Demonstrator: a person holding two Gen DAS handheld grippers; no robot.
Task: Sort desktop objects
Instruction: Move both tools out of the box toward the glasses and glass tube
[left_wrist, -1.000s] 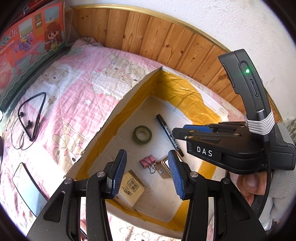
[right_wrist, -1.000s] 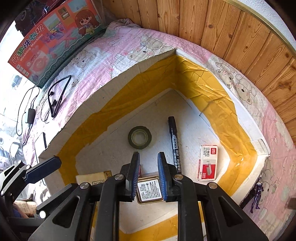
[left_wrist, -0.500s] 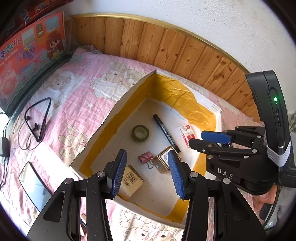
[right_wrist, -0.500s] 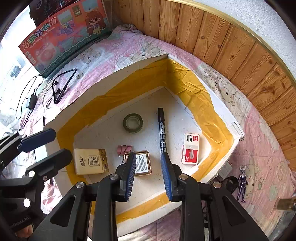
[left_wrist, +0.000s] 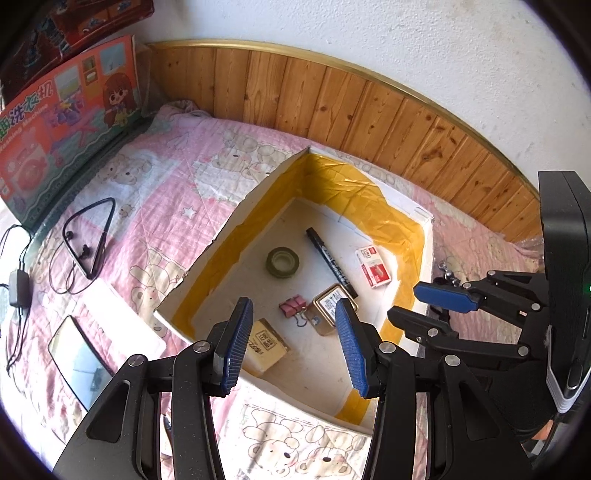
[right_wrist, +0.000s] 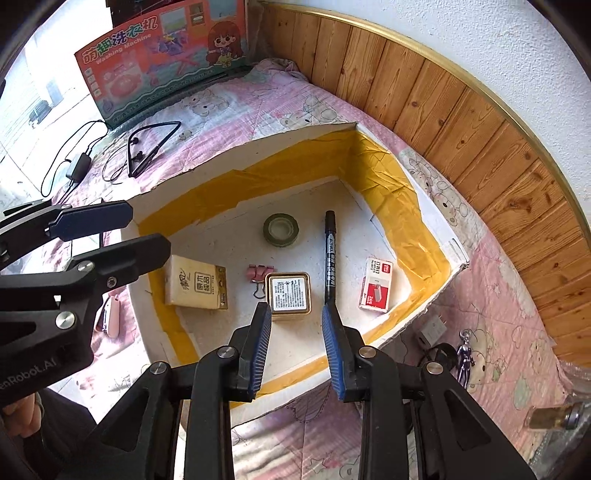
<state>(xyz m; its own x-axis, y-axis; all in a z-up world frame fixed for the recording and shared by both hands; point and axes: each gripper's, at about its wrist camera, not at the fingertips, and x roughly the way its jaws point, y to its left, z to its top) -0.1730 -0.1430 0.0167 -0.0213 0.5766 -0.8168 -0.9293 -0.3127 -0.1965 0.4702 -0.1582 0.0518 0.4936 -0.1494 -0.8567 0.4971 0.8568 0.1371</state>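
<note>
Gold tin in box: rigid, light, slick; grip long sides. Right gripper just opened, empty; left gripper wide, empty.

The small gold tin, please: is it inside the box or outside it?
Inside. The gold tin lies flat on the box floor, between the pink clip and marker.

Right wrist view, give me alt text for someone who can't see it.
The open, empty right gripper hangs over a white box lined with yellow tape, holding a gold tin, black marker, tape roll, pink binder clip, staples box and tan packet. The left gripper is alongside.
</note>
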